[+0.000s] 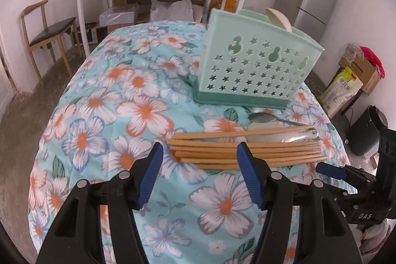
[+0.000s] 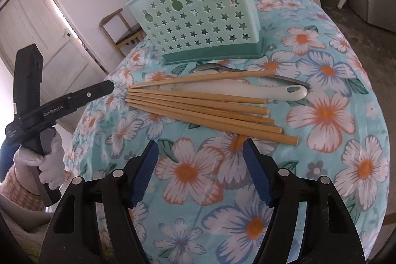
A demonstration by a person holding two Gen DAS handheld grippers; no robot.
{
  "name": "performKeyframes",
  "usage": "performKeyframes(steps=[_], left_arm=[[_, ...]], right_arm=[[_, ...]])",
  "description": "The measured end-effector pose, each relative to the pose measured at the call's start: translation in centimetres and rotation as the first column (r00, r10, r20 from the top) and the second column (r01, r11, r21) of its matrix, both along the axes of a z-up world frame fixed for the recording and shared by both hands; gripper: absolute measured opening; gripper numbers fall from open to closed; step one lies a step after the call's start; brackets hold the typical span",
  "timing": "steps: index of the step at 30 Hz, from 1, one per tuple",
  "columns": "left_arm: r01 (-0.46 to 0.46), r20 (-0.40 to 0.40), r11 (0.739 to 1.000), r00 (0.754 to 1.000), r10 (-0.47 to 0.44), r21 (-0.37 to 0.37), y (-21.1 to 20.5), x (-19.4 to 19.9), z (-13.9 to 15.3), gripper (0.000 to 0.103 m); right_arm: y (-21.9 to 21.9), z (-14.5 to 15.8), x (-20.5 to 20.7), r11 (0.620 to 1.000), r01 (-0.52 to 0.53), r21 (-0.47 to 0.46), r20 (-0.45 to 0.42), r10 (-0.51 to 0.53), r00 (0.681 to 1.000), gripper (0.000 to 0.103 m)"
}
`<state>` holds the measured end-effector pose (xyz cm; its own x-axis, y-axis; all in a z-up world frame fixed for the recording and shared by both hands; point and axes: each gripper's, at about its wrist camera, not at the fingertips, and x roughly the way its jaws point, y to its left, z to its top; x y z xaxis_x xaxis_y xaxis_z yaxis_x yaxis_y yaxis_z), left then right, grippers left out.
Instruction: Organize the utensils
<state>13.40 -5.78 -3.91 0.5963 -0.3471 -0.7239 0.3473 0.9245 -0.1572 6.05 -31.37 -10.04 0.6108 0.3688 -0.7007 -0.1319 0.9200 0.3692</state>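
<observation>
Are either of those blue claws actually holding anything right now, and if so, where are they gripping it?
No. The left claw and the right claw are both open and empty. The chopsticks lie untouched on the floral tablecloth.

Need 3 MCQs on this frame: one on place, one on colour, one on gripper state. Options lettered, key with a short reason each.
1. Where do the wooden chopsticks lie relative to the utensil holder?
A. inside it
B. on the floral tablecloth in front of it
C. on the chair

2. What colour is the utensil holder?
A. mint green
B. red
C. black

3. What state is the right gripper in?
A. shut on a chopstick
B. shut on a spoon
C. open, holding nothing

Key: B, the chopsticks lie flat on the cloth between the holder's base and the grippers. A, the star-punched walls are pale mint with a darker green base. C, its blue fingers stand wide apart with only cloth between them; the left gripper is likewise open.
</observation>
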Motion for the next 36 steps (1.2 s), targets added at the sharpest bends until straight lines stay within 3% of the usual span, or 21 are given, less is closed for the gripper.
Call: performKeyframes(steps=[4, 8, 17, 22, 27, 29, 32, 36], left_arm=[[0.051, 0.05, 0.998, 0.997, -0.053, 0.032, -2.1, 0.3, 0.6, 0.059], [0.11, 0.082, 0.991, 0.99, -0.117, 0.081, -4.5, 0.6, 0.7, 0.051], [0.217, 0.105, 0.962, 0.966, -0.235, 0.165, -10.0, 2.8, -0.3, 0.041], [0.169, 0.076, 0.97, 0.98, -0.185, 0.177, -10.3, 4.9, -1.3, 0.033], [0.103, 0.001, 0.97, 0.994, -0.106, 0.22, -9.6, 7.0, -3.3, 0.027], [0.103, -0.026, 0.969, 0.995, -0.1, 0.225, -9.3, 7.1, -4.1, 0.026], [0.118, -0.018, 0.967, 0.993, -0.117, 0.225, -9.1, 6.6, -4.3, 0.026], [0.158, -0.012, 0.961, 0.987, -0.16, 0.227, -9.2, 6.0, -4.1, 0.026]], right_arm=[[-0.3, 0.1, -0.1, 1.0, 0.019, -0.01, 0.008, -0.019, 1.0, 0.062], [-1.0, 0.3, -0.2, 0.999, 0.035, -0.003, 0.018, -0.035, 0.999, 0.059], [-2.8, 0.6, -0.1, 0.997, 0.073, 0.006, 0.038, -0.073, 0.997, 0.056], [-4.1, 1.9, 1.3, 0.993, 0.116, 0.021, 0.078, -0.117, 0.99, 0.05], [-5.0, 3.2, 5.1, 0.988, 0.151, 0.02, 0.104, -0.153, 0.983, 0.036], [-4.8, 3.0, 6.6, 0.989, 0.148, 0.013, 0.094, -0.148, 0.984, 0.032], [-4.6, 1.9, 8.5, 0.99, 0.139, 0.003, 0.054, -0.139, 0.989, 0.022], [-3.9, 0.2, 9.2, 0.993, 0.115, -0.028, -0.008, -0.116, 0.993, 0.016]])
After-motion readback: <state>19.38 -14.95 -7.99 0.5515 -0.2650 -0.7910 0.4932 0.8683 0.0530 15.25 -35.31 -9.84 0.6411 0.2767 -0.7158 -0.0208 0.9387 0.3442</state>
